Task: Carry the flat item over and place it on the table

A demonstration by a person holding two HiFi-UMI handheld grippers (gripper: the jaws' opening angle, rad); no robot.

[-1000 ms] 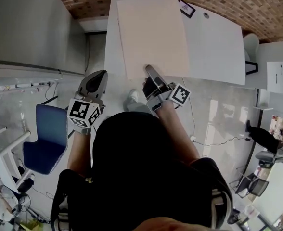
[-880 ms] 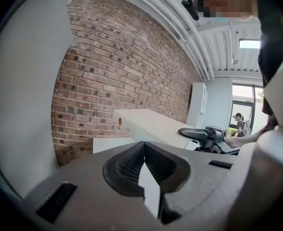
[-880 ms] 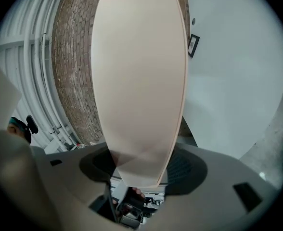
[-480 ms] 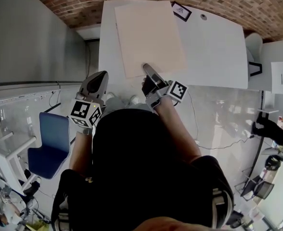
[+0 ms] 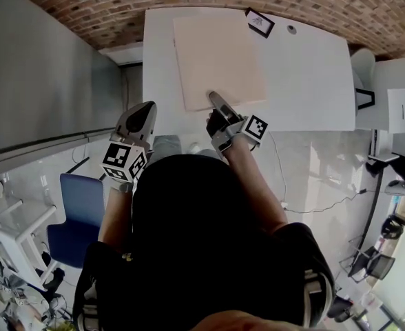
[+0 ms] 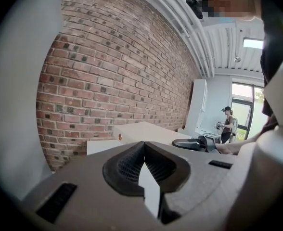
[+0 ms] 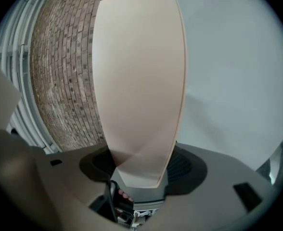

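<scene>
Flat sheet (image 5: 217, 61) over the white table (image 5: 313, 67), near edge clamped in right tool (image 5: 214, 98); left tool (image 5: 139, 118) closed, empty

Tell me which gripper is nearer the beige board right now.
Right. The right gripper grips the beige board at its near edge; the left gripper hangs apart, off to the board's left, jaws together and empty.

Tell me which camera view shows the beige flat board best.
The head view: the whole beige board shows, all four edges, over the white table, its near edge in the right hand-held gripper. The right gripper view shows it foreshortened, stretching away from the jaws clamped on it. The left gripper view does not clearly show it.
</scene>
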